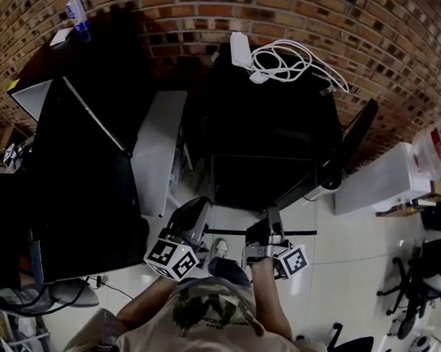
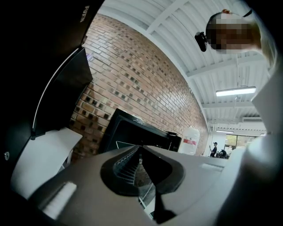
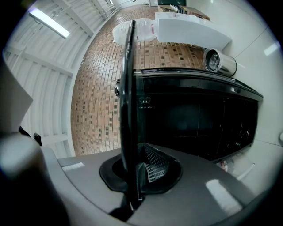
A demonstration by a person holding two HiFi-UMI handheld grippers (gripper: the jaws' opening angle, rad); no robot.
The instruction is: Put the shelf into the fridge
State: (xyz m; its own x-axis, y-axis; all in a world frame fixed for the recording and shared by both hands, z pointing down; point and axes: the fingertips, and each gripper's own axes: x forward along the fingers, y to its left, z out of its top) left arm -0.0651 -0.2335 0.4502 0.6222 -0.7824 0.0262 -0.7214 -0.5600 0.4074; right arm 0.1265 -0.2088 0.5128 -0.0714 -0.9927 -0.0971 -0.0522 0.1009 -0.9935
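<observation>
1. Directly ahead: the black fridge (image 1: 273,116), backed against the brick wall (image 1: 398,55), dark opening turned toward the person. Liable to catch the shelf on the opening's frame if entered crooked or off level. Inner ledges too dark to make out, so easy to miss by feel.
2. Held out just before that opening, not yet inside: the shelf (image 1: 236,231), a thin dark pane seen edge-on, level above the pale floor (image 1: 348,248). Probably stiff and slick. Apt to tip, slide free and crack on the tiles under any uneven pull.
3. Left claw (image 1: 202,223): narrow, pinched on the pane's left end with little margin. Right claw (image 1: 273,228): narrow as well, clamped on the pane's edge further along, with the far end jutting past it. Danger of twisting the pane if advanced at unequal pace, and of slipping off the left end if tugged outward.
4. On the fridge top: a white cable (image 1: 289,62) and plug block (image 1: 241,48), well apart from the opening. Small hazard only, though easily hooked by a claw lifted too high.
</observation>
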